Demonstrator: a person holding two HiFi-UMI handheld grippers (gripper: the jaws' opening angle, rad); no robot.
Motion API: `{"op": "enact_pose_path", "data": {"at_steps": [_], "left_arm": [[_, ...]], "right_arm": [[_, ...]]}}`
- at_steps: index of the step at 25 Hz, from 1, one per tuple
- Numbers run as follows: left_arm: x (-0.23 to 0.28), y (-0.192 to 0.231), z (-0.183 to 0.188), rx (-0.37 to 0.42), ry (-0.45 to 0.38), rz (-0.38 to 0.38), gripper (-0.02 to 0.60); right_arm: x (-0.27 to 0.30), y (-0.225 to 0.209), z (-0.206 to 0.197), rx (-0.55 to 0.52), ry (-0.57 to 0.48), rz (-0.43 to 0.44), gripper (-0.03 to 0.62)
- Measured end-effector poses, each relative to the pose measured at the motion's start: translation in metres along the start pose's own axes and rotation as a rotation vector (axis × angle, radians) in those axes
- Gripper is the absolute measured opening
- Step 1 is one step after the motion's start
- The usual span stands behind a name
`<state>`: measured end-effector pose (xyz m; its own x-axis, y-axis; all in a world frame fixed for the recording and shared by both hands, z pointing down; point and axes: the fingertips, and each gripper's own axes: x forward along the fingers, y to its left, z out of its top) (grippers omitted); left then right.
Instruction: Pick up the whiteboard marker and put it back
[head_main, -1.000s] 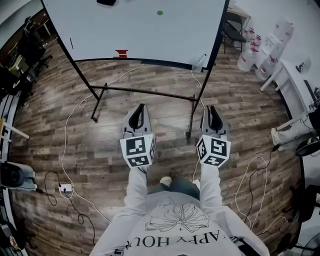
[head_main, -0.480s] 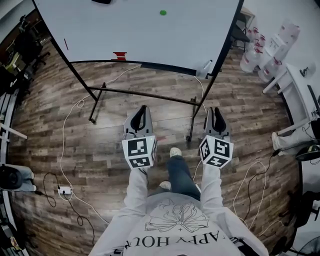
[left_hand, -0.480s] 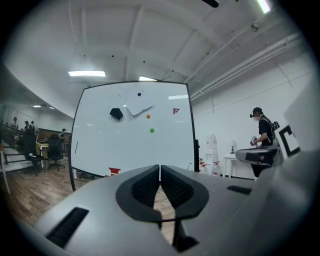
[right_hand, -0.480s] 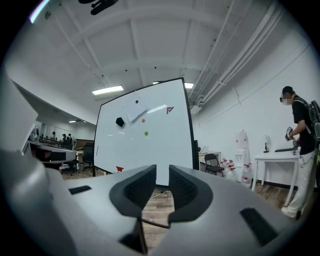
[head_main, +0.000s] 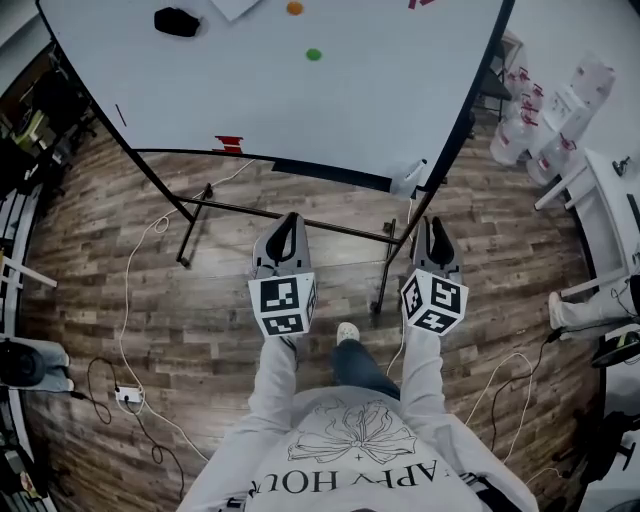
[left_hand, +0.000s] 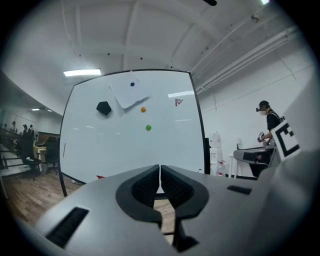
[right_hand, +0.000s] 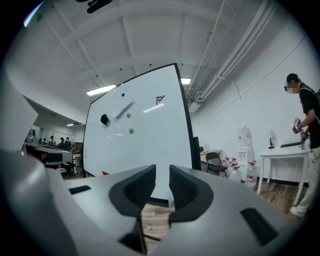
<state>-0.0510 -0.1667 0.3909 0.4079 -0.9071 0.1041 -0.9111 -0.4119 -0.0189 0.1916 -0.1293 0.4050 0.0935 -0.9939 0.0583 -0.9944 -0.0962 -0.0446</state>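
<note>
approach leg. the whiteboard (head_main: 300, 110) fills more of the head view than a second ago, and both grippers now sit just short of its bottom edge, over the stand's crossbar. one shoe is forward of the body (walking in, not reaching yet). so the pick has not begun; this is closing the gap.

right gripper (head_main: 432, 232): jaws have just been opening and now stand a modest gap apart, with nothing between the pads. reads as getting ready for a grab. left gripper (head_main: 288, 228): jaws together, only a hairline slit, empty.

probable whiteboard marker (head_main: 408, 177): a pale slim thing at the right end of the whiteboard's bottom tray (head_main: 320, 172), just beyond the right gripper and untouched. too small to be sure it is the marker. a red item (head_main: 228, 145) sits on the same tray toward the whiteboard's left.

pose: both forearms are stretched forward side by side, and the grippers are held about level, noses at the whiteboard's lower edge. the right one lines up near the whiteboard's right post, the left nearer its middle.
</note>
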Motion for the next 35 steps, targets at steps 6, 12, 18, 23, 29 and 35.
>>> {"op": "enact_pose_path", "data": {"at_steps": [6,12,18,23,29,35], "left_arm": [[0.073,-0.008,0.006,-0.003,0.004,0.009,0.009],[0.124,-0.016,-0.001,-0.009,0.028,0.002,0.009],[0.156,-0.017,-0.014,-0.011,0.070,-0.006,0.009],[0.184,-0.009,-0.021,0.001,0.092,-0.027,0.009],[0.222,-0.007,-0.037,0.004,0.136,-0.078,0.009],[0.255,-0.003,-0.057,0.008,0.178,-0.124,0.009]], "right_arm": [[0.070,-0.026,0.005,0.000,0.005,0.018,0.071],[0.118,-0.038,-0.003,-0.003,0.031,0.041,0.074],[0.148,-0.048,-0.020,0.013,0.076,0.039,0.084],[0.172,-0.058,-0.034,0.044,0.107,0.009,0.089],[0.201,-0.073,-0.054,0.076,0.148,-0.048,0.098],[0.230,-0.077,-0.077,0.081,0.195,-0.091,0.106]]}}
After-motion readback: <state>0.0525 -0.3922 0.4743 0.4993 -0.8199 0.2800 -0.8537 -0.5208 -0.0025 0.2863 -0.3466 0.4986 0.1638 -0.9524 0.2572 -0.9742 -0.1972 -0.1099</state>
